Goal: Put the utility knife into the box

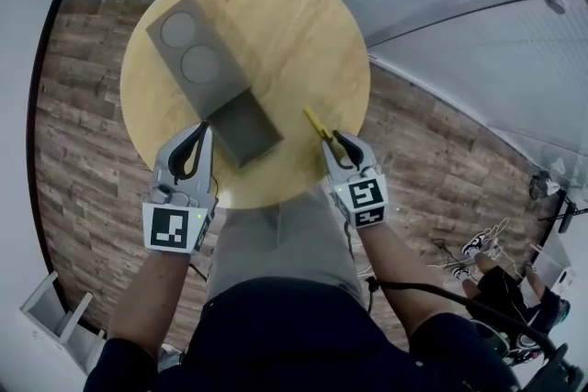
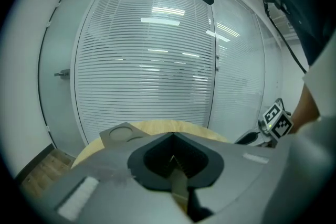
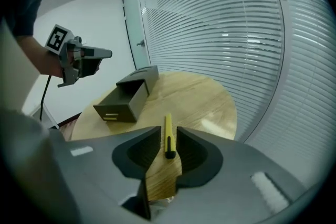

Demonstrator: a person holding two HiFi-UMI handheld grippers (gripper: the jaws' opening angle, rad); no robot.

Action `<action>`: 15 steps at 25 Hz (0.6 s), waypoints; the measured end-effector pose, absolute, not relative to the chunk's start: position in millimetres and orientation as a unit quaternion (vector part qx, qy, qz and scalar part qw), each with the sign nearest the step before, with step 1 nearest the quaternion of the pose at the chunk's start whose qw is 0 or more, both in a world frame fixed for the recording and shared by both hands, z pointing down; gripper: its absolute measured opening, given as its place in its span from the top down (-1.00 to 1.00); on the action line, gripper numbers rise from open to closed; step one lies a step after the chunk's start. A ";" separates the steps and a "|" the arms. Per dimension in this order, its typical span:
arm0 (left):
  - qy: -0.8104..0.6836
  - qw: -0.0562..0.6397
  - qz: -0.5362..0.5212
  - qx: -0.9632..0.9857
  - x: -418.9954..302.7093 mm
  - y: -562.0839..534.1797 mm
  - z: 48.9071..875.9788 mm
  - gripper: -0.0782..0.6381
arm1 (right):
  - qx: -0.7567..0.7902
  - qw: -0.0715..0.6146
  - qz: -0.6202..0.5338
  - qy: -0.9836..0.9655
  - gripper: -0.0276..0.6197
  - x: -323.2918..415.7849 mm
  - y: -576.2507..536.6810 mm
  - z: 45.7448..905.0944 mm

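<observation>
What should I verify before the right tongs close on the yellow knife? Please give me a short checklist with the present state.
1. Right tongs open: ok, the jaws stand apart.
2. Utility knife between the jaws: ok; it lies flat on the table and is not gripped yet.
3. Blade retracted: cannot tell.
4. Box ready to receive: ok, its drawer is pulled out.
5. Left tongs out of the way: ok; shut, empty, apart from the box.
</observation>
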State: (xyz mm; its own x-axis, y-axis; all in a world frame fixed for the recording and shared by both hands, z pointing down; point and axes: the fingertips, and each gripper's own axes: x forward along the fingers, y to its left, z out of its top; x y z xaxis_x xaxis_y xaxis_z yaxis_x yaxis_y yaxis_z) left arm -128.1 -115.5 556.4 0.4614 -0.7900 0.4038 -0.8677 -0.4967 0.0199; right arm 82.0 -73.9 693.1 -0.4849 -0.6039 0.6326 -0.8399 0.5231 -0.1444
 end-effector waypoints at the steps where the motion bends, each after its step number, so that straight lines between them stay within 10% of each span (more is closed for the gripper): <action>1: -0.486 0.114 0.179 0.848 -127.6 -114.0 560.7 0.77 | 0.429 0.268 0.223 -0.833 0.59 80.4 -74.2 698.4; 15: -0.503 0.125 0.198 0.832 -128.8 -105.0 569.4 0.78 | 0.401 0.345 0.220 -0.820 0.69 82.6 -77.7 730.9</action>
State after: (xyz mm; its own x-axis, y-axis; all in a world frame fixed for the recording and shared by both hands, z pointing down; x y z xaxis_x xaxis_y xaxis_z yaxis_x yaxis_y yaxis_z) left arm -128.8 -105.0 569.4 0.4153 -0.7882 0.4542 -0.8868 -0.4621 0.0088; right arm 82.6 -77.7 730.9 -0.4405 -0.5060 0.7416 -0.8094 0.5812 -0.0843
